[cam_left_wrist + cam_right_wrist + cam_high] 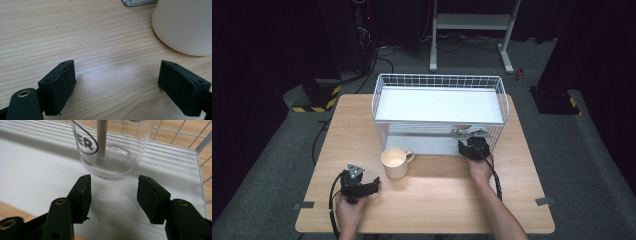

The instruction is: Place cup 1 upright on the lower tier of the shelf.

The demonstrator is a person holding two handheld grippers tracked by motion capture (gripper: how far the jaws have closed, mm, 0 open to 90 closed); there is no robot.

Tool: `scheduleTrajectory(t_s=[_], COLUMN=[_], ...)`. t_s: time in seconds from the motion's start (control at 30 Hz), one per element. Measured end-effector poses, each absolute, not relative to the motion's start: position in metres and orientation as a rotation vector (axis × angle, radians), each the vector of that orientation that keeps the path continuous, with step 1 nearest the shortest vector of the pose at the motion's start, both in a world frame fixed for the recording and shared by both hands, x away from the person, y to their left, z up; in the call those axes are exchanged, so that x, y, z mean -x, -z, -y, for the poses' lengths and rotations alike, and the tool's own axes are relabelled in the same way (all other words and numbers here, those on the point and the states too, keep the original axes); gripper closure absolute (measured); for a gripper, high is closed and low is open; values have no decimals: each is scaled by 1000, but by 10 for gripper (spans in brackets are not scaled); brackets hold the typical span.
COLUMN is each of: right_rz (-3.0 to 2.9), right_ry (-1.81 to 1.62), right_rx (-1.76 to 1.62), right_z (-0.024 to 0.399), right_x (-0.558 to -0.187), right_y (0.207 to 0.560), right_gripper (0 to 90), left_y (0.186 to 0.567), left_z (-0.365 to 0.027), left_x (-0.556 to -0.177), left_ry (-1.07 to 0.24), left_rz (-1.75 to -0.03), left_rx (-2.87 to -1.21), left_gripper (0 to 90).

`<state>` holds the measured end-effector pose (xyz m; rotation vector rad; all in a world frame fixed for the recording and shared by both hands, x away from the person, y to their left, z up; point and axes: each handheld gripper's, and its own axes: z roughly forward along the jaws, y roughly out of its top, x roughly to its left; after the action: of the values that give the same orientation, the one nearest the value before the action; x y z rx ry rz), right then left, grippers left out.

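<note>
A clear glass (112,152) with black lettering and a pale stick (101,137) standing in it sits on the white lower shelf (37,170) of a wire rack (439,76). My right gripper (113,181) is open just in front of the glass, its tips short of the base and nothing between the pads. In the high view the right gripper (470,144) reaches into the rack's front opening. A cream mug (396,161) stands on the wooden table (437,200) in front of the rack. My left gripper (373,184) rests near the table's front left, open and empty, with the mug (185,25) ahead and to the right of its jaws (116,72).
The rack's white upper shelf (437,105) lies above the right gripper. Wire walls (202,142) close the shelf on its right and back. Bare wood spans the front of the table between the hands. A metal stand (472,22) is on the floor behind.
</note>
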<state>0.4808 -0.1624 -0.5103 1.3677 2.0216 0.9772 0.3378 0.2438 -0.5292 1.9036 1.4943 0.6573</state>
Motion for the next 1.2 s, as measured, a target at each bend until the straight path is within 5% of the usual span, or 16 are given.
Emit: scheduleTrajectory(t_s=[1.2], right_rz=[-2053], right_ry=[-1198], right_rx=[-1279], right_z=[190], right_x=[-441], right_y=[480], right_gripper=[355], left_y=[529], left_z=[-244], left_x=[-338], left_ry=[-657], left_rz=[-1495], left_rx=[-1903], left_gripper=[150])
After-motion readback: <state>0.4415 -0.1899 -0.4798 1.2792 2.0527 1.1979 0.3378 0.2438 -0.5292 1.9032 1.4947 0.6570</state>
